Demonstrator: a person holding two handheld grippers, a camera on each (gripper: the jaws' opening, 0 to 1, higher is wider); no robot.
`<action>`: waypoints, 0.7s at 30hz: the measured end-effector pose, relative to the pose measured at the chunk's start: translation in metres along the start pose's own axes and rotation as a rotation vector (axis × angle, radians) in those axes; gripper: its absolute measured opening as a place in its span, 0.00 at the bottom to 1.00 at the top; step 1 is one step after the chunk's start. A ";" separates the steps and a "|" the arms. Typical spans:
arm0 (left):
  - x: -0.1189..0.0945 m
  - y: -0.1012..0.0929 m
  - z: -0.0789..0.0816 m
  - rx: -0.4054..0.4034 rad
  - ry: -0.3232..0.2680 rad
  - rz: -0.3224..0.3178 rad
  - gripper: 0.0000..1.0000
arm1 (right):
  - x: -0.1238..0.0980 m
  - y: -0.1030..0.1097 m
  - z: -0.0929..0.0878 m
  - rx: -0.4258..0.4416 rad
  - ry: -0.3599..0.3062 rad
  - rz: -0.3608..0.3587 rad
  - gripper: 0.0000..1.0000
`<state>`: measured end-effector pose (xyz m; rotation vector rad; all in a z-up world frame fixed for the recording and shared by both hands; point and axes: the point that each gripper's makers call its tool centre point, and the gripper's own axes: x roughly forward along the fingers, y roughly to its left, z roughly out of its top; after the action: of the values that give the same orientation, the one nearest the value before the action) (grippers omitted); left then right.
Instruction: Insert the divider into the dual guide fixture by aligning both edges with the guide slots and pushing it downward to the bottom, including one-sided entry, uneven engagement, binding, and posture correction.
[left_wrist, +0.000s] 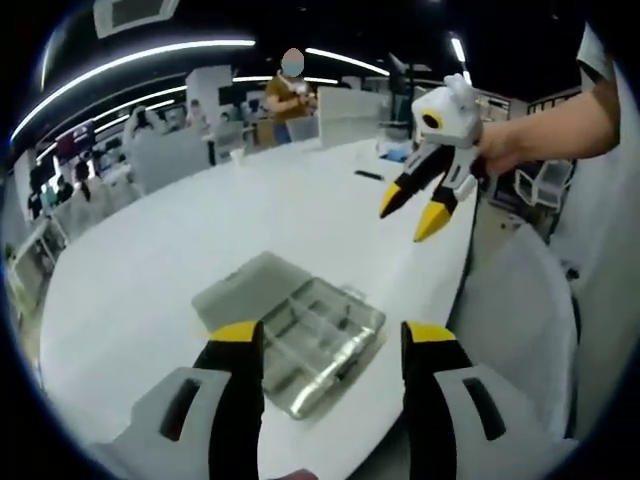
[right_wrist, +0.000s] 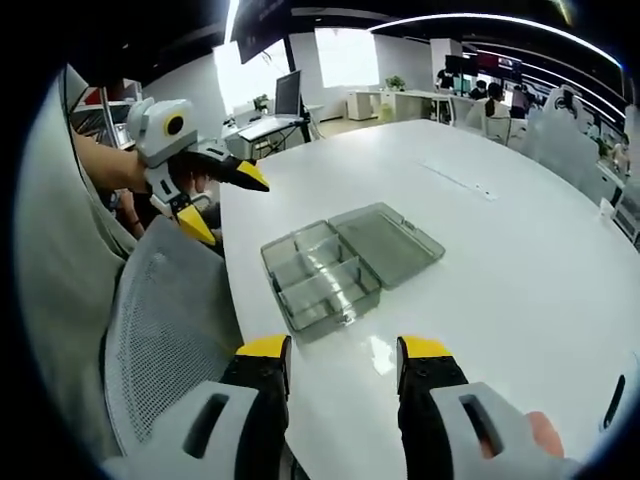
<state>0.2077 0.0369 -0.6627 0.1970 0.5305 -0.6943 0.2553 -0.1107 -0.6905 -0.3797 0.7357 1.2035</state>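
1. Left gripper view: We see a big white table (left_wrist: 200, 250) with a smooth, shiny top. Its rounded edge runs down the right side, and a gray mesh chair (left_wrist: 520, 320) sits just past that edge. There is lots of bare table around the box.

2. The box (left_wrist: 300, 335) is clear gray plastic, flat and square-cornered, with small walls inside that make little rooms. Its lid lies flat and open on the far side. The box sits near the table edge, right in front of us.

3. The left gripper (left_wrist: 330, 345) has black jaws with yellow tips. The jaws stand wide apart with nothing between them. They hang above the table, near the box, and we cannot tell if they touch it.

4. The right gripper (left_wrist: 418, 212) is up in the air over the table edge, held by a hand (left_wrist: 500, 150). Its jaws are spread a little and hold nothing.

5. A person (left_wrist: 288, 95) stands far off behind the table.

6. Right gripper view: The same table (right_wrist: 500, 230) spreads wide, with its edge on the left and the chair (right_wrist: 170, 330) beside it. The box (right_wrist: 340, 265) lies open near that edge.

7. The right gripper (right_wrist: 345, 360) has jaws wide apart and free, short of the box.

8. The left gripper (right_wrist: 225, 200) floats off the table edge, jaws apart, gripping nothing.
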 end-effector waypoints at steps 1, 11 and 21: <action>0.000 0.000 0.000 0.001 -0.001 -0.001 0.53 | -0.001 -0.001 -0.001 0.003 0.001 -0.003 0.39; 0.001 -0.003 0.001 0.003 0.002 -0.007 0.53 | -0.004 -0.011 -0.008 0.030 0.000 -0.026 0.38; 0.001 -0.006 0.002 0.002 -0.001 -0.017 0.53 | -0.007 -0.022 -0.016 0.050 0.006 -0.049 0.38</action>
<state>0.2050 0.0312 -0.6617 0.1939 0.5312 -0.7116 0.2697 -0.1328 -0.6997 -0.3573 0.7562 1.1366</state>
